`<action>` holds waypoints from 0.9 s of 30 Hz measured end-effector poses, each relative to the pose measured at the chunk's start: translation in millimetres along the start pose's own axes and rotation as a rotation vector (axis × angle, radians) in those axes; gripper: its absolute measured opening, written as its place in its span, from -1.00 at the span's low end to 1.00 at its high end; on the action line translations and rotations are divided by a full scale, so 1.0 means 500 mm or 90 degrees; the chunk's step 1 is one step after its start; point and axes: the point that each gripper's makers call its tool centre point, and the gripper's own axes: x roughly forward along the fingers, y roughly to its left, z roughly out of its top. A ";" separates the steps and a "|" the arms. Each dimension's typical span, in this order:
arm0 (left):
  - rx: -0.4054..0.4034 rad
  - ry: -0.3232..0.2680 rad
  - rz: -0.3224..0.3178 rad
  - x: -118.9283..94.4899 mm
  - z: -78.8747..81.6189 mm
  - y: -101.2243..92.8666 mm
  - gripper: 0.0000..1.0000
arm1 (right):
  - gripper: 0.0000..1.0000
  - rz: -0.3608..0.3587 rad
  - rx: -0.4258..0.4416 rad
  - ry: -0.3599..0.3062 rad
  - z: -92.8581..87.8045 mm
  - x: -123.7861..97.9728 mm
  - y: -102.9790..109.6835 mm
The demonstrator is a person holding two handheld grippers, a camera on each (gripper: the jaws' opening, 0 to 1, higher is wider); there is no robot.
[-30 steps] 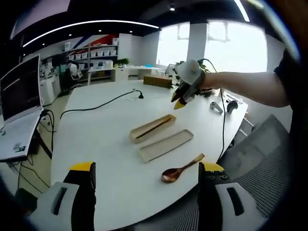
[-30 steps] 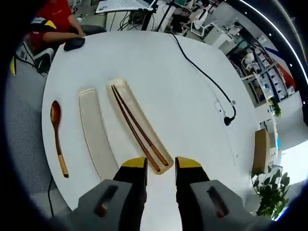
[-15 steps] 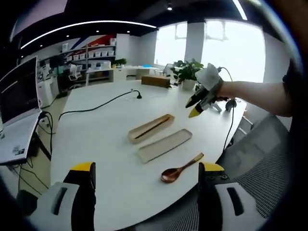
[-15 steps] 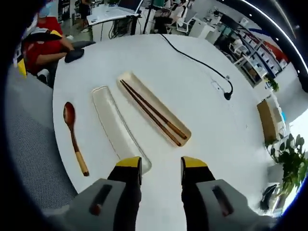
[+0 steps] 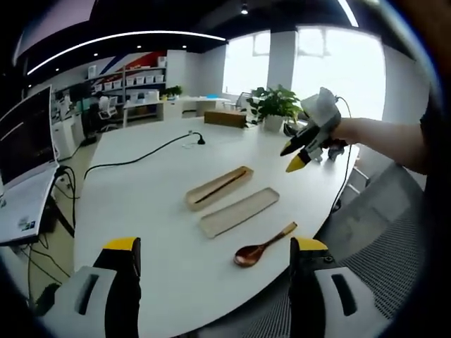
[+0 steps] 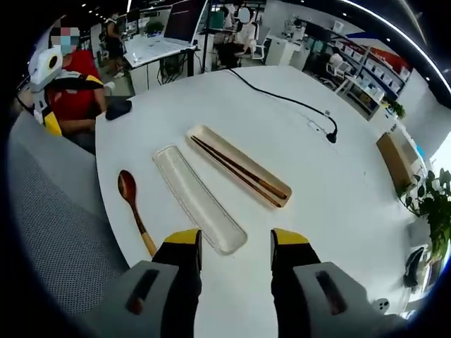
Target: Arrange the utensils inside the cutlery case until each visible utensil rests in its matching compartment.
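Observation:
On the white table (image 5: 141,190) lies a tan cutlery case tray (image 5: 220,187) with two dark chopsticks (image 6: 236,169) in it. Beside it lies an empty pale tray (image 5: 239,211). A brown wooden spoon (image 5: 264,246) rests on the table near the edge, outside both trays. My left gripper (image 5: 215,248) stands open, well back from the spoon. In the left gripper view my right gripper (image 5: 292,160) hovers above the table's right side. From the right gripper view, the right gripper (image 6: 236,239) is open above the near end of the empty tray (image 6: 199,198), with the case tray (image 6: 239,174) behind it and the spoon (image 6: 136,211) to its left.
A black cable (image 6: 282,98) runs across the far half of the table. A black mouse (image 6: 118,108) lies by the edge next to a person in red. A wooden box (image 6: 393,158) and a plant (image 6: 433,204) stand far right. Grey mesh chair (image 5: 380,225) beside the table.
My right gripper has drawn back from over the chopstick tray toward the table's edge, and its jaws have spread wider. The utensils and trays have not moved.

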 end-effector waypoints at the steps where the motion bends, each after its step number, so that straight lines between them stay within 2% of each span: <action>1: 0.000 -0.001 0.000 0.000 0.000 0.000 0.79 | -0.26 0.003 -0.001 0.000 -0.001 0.000 0.004; 6: -0.001 -0.003 -0.004 -0.001 0.001 -0.002 0.79 | -0.24 0.036 -0.003 0.002 0.006 0.001 0.043; 13: -0.005 -0.005 -0.006 -0.002 0.002 -0.003 0.79 | -0.24 0.092 -0.043 0.002 0.025 0.014 0.095; 18: -0.010 -0.001 -0.005 -0.002 -0.001 -0.002 0.79 | -0.24 0.142 -0.083 0.034 0.011 0.037 0.150; 20: -0.003 0.014 0.020 -0.006 -0.009 0.013 0.79 | -0.24 0.158 -0.095 0.048 0.004 0.045 0.170; 23: -0.014 0.002 0.006 -0.004 -0.004 0.004 0.79 | -0.25 0.180 -0.131 0.070 -0.008 0.058 0.196; 27: -0.010 0.006 0.011 -0.005 -0.006 0.008 0.79 | -0.29 0.198 -0.160 0.082 -0.008 0.079 0.227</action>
